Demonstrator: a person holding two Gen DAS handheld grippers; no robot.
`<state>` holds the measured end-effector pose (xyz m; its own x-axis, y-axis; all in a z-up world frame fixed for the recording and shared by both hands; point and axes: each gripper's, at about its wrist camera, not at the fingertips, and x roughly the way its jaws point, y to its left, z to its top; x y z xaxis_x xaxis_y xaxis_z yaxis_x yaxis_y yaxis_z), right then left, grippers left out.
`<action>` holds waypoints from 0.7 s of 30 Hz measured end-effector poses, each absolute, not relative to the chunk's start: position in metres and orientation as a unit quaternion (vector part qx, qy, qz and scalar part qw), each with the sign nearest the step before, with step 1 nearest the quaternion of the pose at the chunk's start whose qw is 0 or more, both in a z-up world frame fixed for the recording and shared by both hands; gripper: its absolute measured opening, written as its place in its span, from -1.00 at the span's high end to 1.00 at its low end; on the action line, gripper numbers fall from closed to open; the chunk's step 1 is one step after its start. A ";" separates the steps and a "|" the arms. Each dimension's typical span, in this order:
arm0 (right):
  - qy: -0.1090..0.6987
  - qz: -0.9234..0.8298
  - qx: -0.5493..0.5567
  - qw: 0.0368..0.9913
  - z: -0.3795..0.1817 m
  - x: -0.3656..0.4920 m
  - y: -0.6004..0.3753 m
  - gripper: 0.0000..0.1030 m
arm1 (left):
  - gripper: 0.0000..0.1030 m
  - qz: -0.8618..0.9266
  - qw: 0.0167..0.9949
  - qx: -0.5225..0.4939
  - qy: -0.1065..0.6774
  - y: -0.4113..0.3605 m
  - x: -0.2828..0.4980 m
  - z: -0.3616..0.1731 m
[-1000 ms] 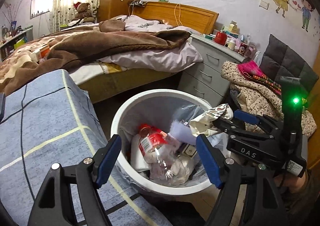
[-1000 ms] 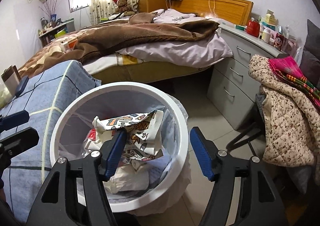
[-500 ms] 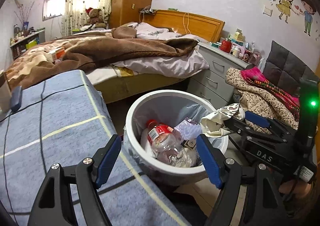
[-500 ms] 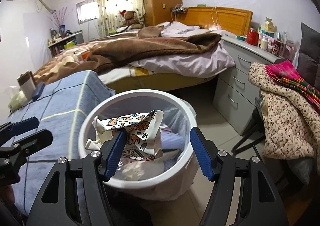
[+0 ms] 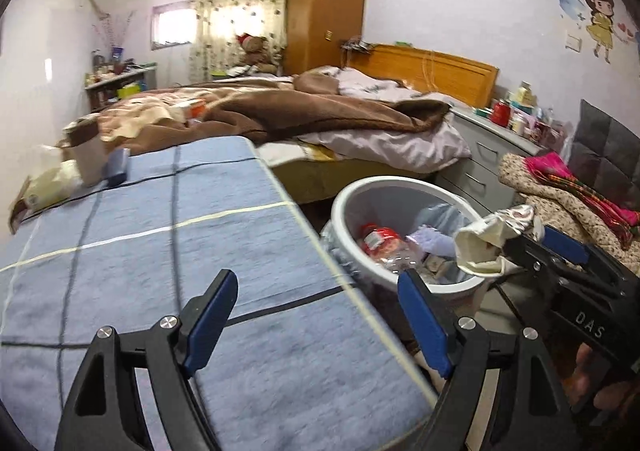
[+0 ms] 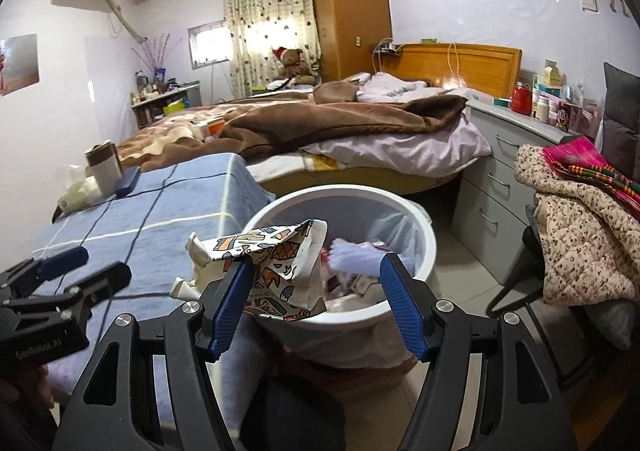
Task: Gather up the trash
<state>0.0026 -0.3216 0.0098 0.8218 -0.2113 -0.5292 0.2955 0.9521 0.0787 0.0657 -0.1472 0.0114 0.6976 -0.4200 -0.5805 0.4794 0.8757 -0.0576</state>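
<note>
So my left gripper [image 5: 316, 317] has just been opening its jaws, nothing between them, and it's over the blue cloth [image 5: 140, 251] just left of the bin [image 6: 412, 293]. My right gripper [image 6: 316, 305] is at the bin's near rim with the printed wrapper [image 6: 280, 263] against its left finger [image 6: 230, 303]. The jaws are spread wide; can't tell if they actually pinch it. The wrapper hangs partly over the rim. A bottle [image 5: 380, 243] and other trash already sit inside the bin.
</note>
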 end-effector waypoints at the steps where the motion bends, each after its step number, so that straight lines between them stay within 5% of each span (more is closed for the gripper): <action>1: 0.266 -0.130 0.078 0.952 0.009 0.001 -0.319 -0.31 | -0.62 -0.234 0.925 0.052 0.296 -0.143 0.062 0.012; 21: 0.250 -0.109 0.079 0.959 -0.001 -0.016 -0.292 -0.31 | -0.63 -0.186 0.945 0.044 0.265 -0.110 0.030 0.004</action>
<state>-0.0162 -0.2924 -0.0010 0.8512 -0.1688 -0.4970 0.2478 0.9639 0.0970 0.0297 -0.1102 0.0039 0.7904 -0.3292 -0.5166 0.3755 0.9267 -0.0161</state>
